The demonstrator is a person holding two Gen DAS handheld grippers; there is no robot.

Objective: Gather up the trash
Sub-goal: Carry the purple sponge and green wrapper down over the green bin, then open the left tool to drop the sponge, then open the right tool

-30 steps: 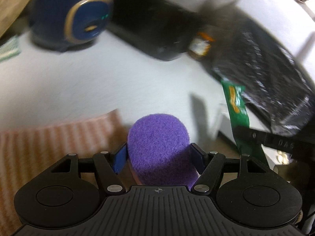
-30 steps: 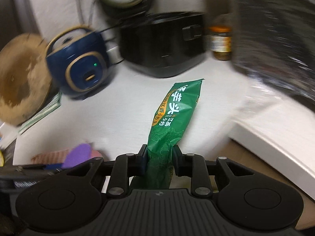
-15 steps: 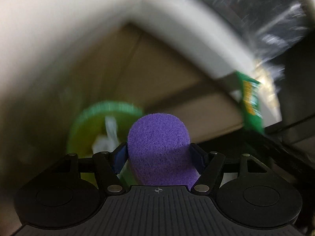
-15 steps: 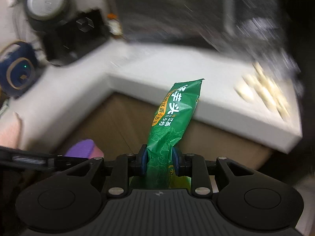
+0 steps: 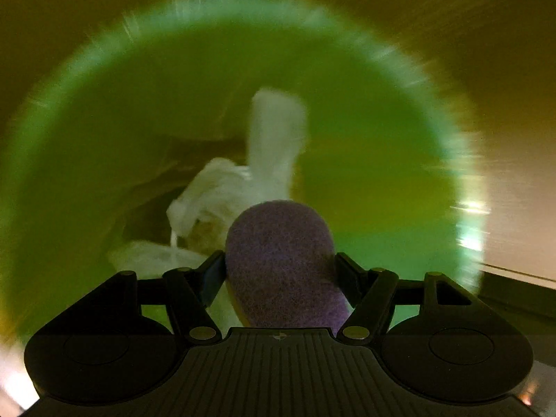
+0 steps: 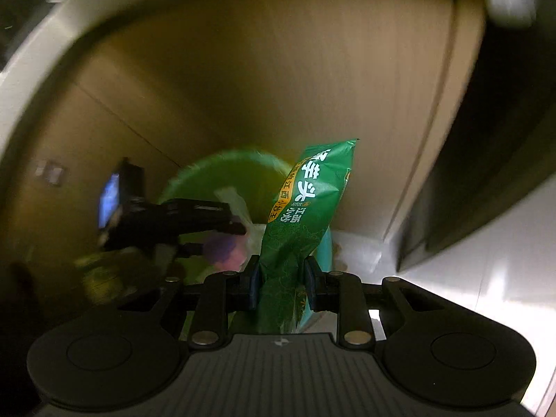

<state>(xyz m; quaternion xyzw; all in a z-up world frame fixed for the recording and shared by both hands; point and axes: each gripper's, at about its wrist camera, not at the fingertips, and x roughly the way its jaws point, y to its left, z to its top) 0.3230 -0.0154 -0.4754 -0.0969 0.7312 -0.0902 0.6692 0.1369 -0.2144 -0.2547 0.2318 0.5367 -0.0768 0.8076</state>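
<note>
Both hands have come down from the white surface (image 6: 52, 31) to the green trash bin (image 5: 399, 111) on the floor, so the dropping step is near, I think. The left tongs (image 5: 279, 264) are closed on a purple sponge (image 5: 281, 243), right above the bin's opening, where white crumpled paper (image 5: 243, 180), rather blurred, lies. The right tongs (image 6: 281, 278) pinch a green snack wrapper (image 6: 305, 208) upright, near the bin's rim.
</note>
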